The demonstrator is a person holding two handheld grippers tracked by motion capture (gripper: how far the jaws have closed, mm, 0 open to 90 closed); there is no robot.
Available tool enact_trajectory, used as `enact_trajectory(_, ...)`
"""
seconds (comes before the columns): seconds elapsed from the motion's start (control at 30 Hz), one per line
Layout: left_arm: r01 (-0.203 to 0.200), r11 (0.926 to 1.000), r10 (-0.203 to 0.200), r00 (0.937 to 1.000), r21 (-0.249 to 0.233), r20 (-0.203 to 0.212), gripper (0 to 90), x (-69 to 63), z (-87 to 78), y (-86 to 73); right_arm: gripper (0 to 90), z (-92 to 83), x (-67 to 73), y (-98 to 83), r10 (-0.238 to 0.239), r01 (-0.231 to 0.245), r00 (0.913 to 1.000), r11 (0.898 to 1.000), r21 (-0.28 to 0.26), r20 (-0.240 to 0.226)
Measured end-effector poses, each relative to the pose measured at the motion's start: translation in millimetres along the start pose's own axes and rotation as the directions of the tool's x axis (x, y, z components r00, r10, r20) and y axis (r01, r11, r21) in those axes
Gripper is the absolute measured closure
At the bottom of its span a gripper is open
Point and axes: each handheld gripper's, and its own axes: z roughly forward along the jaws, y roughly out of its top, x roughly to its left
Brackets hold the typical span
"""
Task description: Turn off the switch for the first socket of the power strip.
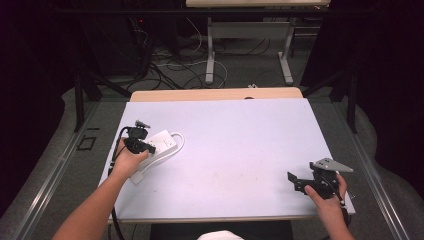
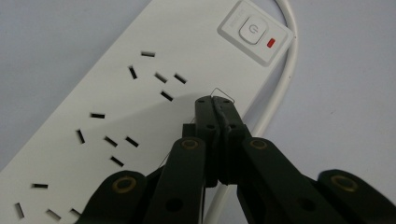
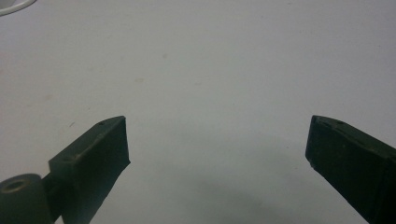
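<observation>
The left gripper view showed the left gripper (image 2: 216, 105) with its jaws clenched tight together and nothing held between them, only a thin bent wire standing out at their tips. The jaws hovered over the white power strip (image 2: 140, 93), which lay flat on the table (image 2: 355, 93). Straight under the tips was the plain right edge of the strip, and the nearest group of socket slots was just to the left of them. The power button (image 2: 252, 31) with its small red lamp was ahead of the jaws and a little to their right. The white cable (image 2: 285, 74) ran along the right side of the jaws.

If the button was the aim, I judged that closed jaws were a good tool: they make one firm point. The hand should move forward past the slots, come down square on the middle of the button, and press shortly, without sliding to the cable.

In the high view the right gripper (image 1: 300, 182) rested well apart, near the table's front edge. Its jaws were released wide and empty. It could steady the strip, if this one shifted.
</observation>
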Motion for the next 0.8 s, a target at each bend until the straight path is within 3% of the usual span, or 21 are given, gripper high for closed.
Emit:
enact_trajectory(0.23, -0.012, 0.9999, 0.013, 0.9998, 0.009, -0.017, 90.0, -2.6, -0.2, 0.4, 5.6, 0.4, 0.0, 0.1, -0.006, 0.006, 1.0000, 1.000, -0.005, -0.006)
enact_trajectory(0.5, -0.005, 1.0000, 0.005, 1.0000, 0.008, -0.006, 90.0, -0.7, 0.6, -0.1, 5.6, 0.2, -0.1, -0.1, -0.001, 0.001, 1.0000, 1.000, -0.004, -0.006)
enact_trajectory(0.57, 0.007, 1.0000, -0.007, 0.9997, 0.005, -0.024, 90.0, -1.2, 2.4, -1.3, 5.6, 0.2, -0.2, -0.1, -0.001, 0.001, 1.0000, 1.000, -0.003, -0.006)
enact_trajectory(0.8, 0.021, 0.9997, -0.021, 0.9998, -0.014, 0.004, 90.0, 4.3, 1.0, -5.0, 5.6, 0.6, -0.4, -0.1, -0.006, 0.006, 0.9999, 1.000, -0.002, -0.011)
